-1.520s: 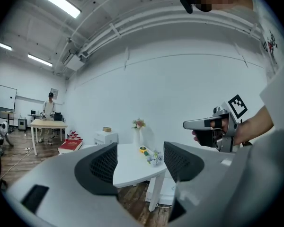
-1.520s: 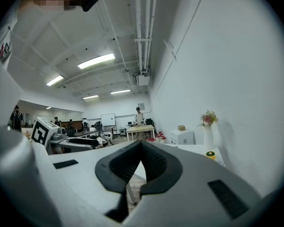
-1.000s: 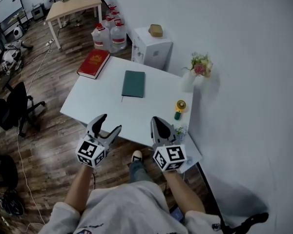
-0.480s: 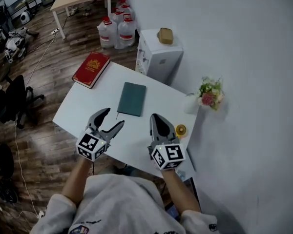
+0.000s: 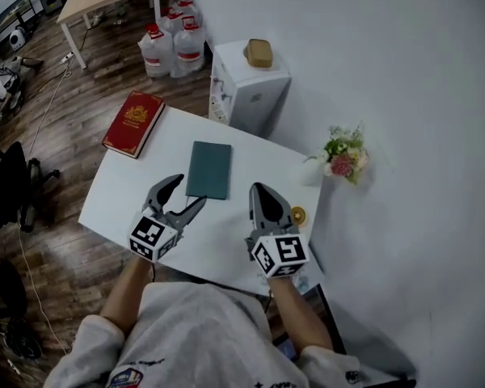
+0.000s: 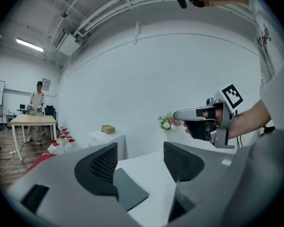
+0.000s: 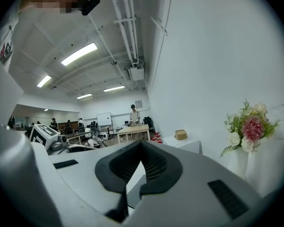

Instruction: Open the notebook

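Head view: closed green notebook [image 5: 208,170] lies flat mid white table [image 5: 137,208], red book [image 5: 133,123] on the far-left corner. Left gripper [image 5: 188,191] hovers by the notebook's near edge, right gripper [image 5: 259,191] to its right. Left gripper view: jaws spread, nothing between, notebook below. Right gripper view: jaws pressed together, empty.

The notebook [image 5: 209,170] lies centred on the table [image 5: 121,202], book [image 5: 133,124] at its far-left corner.

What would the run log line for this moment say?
notebook: closed, not gripped | left hand-held gripper: open, empty | right hand-held gripper: shut, empty
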Available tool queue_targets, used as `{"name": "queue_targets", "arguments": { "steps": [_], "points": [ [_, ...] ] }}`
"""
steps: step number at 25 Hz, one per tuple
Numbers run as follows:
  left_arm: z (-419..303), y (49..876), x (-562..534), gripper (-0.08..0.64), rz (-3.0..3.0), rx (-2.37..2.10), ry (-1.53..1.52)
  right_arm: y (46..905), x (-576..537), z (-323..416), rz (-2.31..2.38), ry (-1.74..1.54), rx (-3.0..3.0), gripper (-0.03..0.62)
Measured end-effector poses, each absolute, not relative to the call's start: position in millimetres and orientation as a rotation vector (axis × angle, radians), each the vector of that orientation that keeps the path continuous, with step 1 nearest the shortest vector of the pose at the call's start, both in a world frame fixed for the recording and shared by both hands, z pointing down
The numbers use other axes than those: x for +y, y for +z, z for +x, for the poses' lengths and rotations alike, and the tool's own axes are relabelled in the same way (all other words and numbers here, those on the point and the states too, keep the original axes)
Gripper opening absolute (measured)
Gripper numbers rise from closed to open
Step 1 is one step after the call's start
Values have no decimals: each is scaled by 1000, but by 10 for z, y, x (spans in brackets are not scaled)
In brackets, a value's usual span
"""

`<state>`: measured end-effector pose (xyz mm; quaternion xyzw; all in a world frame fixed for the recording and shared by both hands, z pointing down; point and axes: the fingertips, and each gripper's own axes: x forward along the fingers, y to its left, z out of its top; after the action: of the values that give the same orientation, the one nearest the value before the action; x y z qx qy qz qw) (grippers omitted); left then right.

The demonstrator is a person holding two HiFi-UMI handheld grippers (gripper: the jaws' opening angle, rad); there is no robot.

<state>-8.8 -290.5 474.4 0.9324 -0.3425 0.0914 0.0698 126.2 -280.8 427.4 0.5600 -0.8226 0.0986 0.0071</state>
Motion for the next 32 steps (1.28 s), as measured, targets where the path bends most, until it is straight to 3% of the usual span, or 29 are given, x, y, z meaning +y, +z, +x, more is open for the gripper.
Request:
{"name": "queue_targets", "arguments": {
  "steps": [20, 32],
  "points": [
    [409, 5273, -3121, 302, 2908, -721, 515, 4472, -2800, 1681, 1940, 388, -2366, -6],
    [729, 6215, -3063, 301, 2964, -460, 985, 4843, -2729, 1861, 1923, 482, -2316, -6]
  ]
}}
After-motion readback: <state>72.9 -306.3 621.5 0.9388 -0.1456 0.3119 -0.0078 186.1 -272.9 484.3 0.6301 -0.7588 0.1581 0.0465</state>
